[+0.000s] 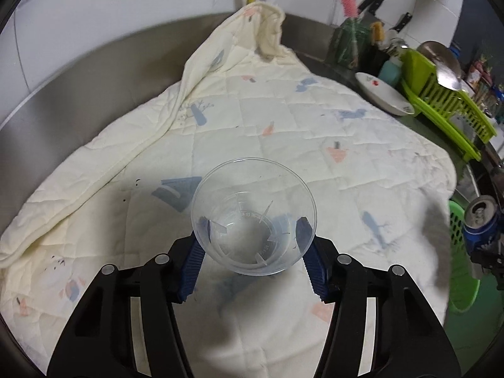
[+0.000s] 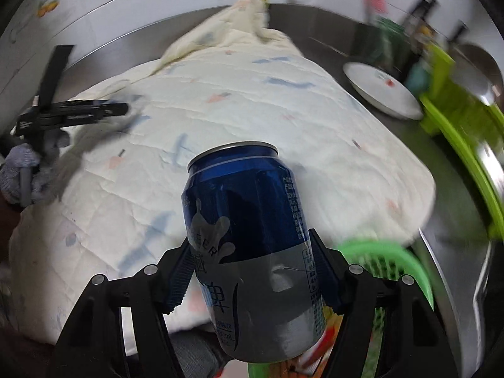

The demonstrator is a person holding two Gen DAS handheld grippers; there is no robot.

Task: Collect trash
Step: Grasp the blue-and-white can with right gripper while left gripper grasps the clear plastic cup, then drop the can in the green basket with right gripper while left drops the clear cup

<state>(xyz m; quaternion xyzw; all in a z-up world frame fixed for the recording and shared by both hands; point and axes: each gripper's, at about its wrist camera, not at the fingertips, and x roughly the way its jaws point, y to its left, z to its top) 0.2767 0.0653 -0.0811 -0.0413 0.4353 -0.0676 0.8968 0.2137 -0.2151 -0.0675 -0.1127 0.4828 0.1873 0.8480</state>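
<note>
left tongs (image 1: 253, 236) clenched on clear cup (image 1: 253, 217) above quilt (image 1: 283, 126) | right tongs (image 2: 252, 271) grasp blue can (image 2: 249, 220), green basket (image 2: 393, 261) just right of them | we risk crushing thin cup, slick can slipping out short of basket

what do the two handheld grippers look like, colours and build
Both look alike. The left gripper and right gripper have matte black angular frames of linked bars with cut-out slots, joined by round silver pivot pins. Their fingers carry ribbed blue pads with sawtooth edges. In the right wrist view, the hand on the left gripper wears a grey knit glove. No cables show.
</note>
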